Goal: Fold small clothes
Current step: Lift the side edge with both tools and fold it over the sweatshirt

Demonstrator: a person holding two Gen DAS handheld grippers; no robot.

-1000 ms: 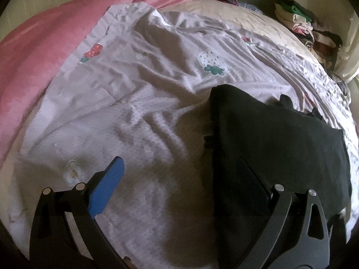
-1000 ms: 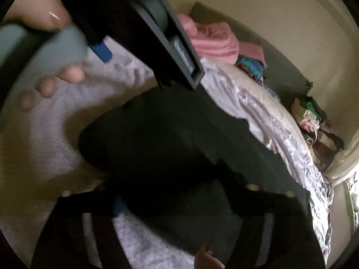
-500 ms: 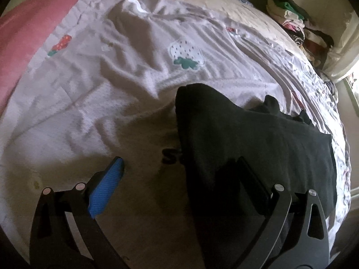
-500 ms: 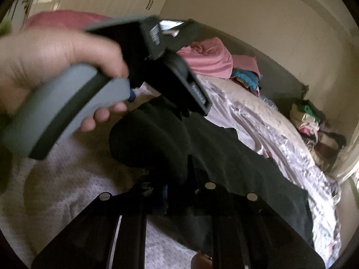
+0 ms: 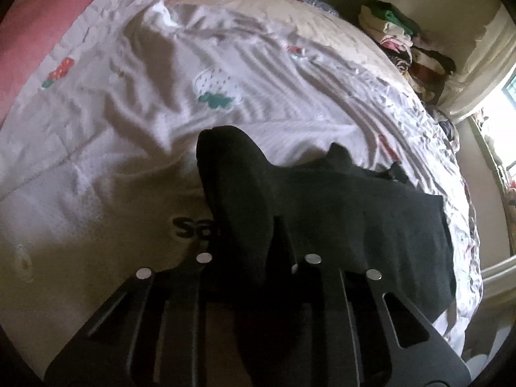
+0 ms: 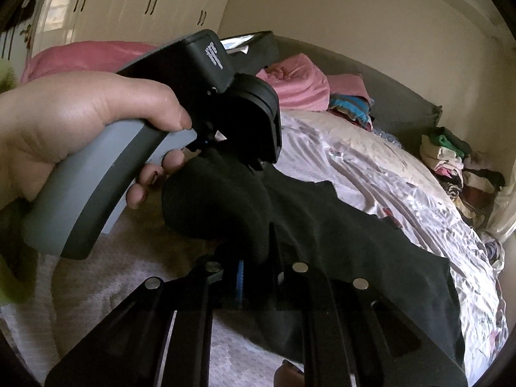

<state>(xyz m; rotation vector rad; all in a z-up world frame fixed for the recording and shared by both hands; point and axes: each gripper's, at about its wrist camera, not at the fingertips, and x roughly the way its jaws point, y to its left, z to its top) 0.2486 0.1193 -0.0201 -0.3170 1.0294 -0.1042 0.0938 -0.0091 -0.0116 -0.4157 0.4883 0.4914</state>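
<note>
- Both grippers have clenched since the earlier frames: the left gripper (image 5: 254, 248) and right gripper (image 6: 254, 258) each grasp the black garment (image 5: 354, 213).
- Its near edge is lifted; the rest trails across the bedspread (image 5: 129, 103) toward the bed's right edge.
- Risk: uneven pulling could slip or bunch the fabric, skewing the fold.

Black tongs (image 5: 254, 258); grey-handled, silver-screwed

You've got a black garment (image 5: 338, 213) on a white sheet (image 5: 135, 103) with strawberry prints, and a pink blanket (image 5: 29, 32) far left.
</note>
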